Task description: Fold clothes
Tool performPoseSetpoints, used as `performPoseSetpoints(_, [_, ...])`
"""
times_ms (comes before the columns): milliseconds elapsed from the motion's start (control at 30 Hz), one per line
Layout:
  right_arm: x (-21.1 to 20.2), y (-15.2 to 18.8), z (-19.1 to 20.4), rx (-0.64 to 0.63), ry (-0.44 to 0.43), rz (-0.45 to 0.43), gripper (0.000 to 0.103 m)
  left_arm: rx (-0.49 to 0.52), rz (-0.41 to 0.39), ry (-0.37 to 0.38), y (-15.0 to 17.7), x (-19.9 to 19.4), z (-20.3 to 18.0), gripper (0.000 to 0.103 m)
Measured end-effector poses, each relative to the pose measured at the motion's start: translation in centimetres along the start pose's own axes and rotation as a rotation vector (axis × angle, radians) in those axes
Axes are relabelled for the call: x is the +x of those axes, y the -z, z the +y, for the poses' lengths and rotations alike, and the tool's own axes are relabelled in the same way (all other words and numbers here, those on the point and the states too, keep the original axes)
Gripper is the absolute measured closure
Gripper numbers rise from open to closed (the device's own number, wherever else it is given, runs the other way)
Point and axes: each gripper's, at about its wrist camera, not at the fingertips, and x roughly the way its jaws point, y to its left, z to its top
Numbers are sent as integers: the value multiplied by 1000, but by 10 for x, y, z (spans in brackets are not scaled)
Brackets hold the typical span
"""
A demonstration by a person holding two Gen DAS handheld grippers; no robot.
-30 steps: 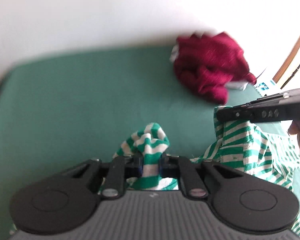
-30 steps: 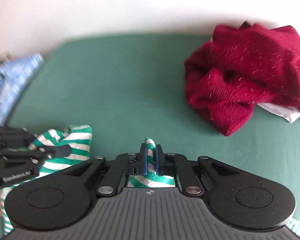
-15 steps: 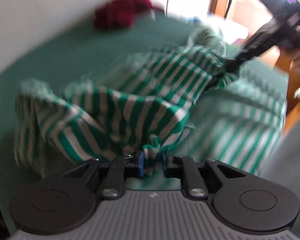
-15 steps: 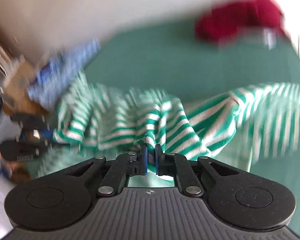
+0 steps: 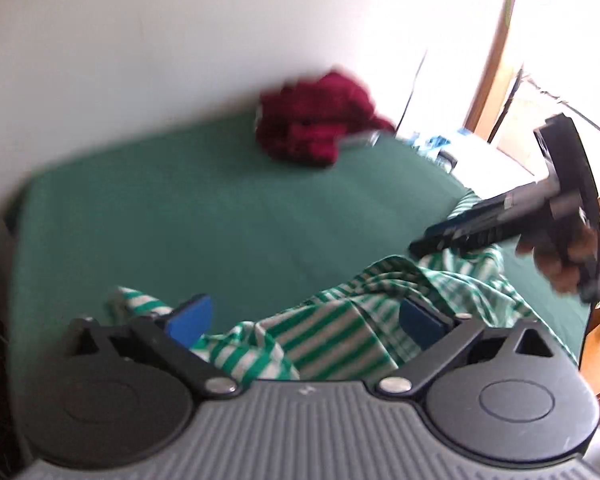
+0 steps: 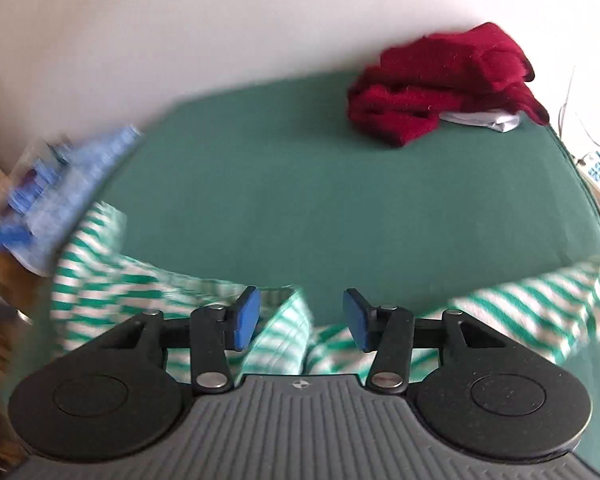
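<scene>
Left wrist view: green-striped shirt (image 5: 332, 336) lies rumpled on table (image 5: 220, 216).

The middle of the green table surface (image 6: 340, 200) lies bare and passable between the near and far edges. A heaped red garment (image 6: 440, 92) blocks the far right corner against the wall. The striped garment (image 6: 112, 292) covers the near edge from side to side. Blue items (image 6: 60, 184) crowd the left edge. A wall closes off the far side
</scene>
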Motion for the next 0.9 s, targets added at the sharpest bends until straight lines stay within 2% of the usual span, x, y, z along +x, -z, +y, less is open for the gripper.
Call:
performPoseSetpoints(100, [48,-15,9,-45,31,89,60,14,155,-69,-6,60,14,22])
performPoseSetpoints(167, [67,-13,16,-90,61,147,60,20,269,-111,-4,97,23,22])
performPoseSetpoints(267, [73,-14,17,-142,40,230,60,-34,328,-63,7,106,37,20])
performPoseSetpoints(300, [72,-15,15,-135,21,250,60,-35,323,-46,7,103,37,20])
performPoseSetpoints(333, [70,-17,13,-127,1,270,63,-42,320,-38,7,101,38,21])
performPoseSetpoints(367, [69,-19,11,-122,-17,288,78,-59,320,-35,6,100,38,23])
performPoseSetpoints(400, [68,-20,11,-127,-27,295,94,-71,319,-36,6,99,37,31])
performPoseSetpoints(467, [65,-21,14,-156,-14,284,98,-45,316,-72,8,94,30,49])
performPoseSetpoints(500, [62,-26,17,-169,-10,265,98,-24,314,-80,3,94,26,73])
performPoseSetpoints(533, [56,-31,20,-176,-6,238,98,-4,311,-89,-3,94,22,85])
performPoseSetpoints(600, [48,-51,23,-181,1,176,99,16,264,-138,-26,88,24,99])
performPoseSetpoints(700, [34,-87,24,-181,17,76,100,31,176,-229,-65,79,35,99])
performPoseSetpoints(767, [24,-110,24,-193,65,-14,102,14,119,-278,-95,73,46,99])
performPoseSetpoints(900, [11,-150,18,-178,143,-202,102,-29,36,-321,-148,66,69,96])
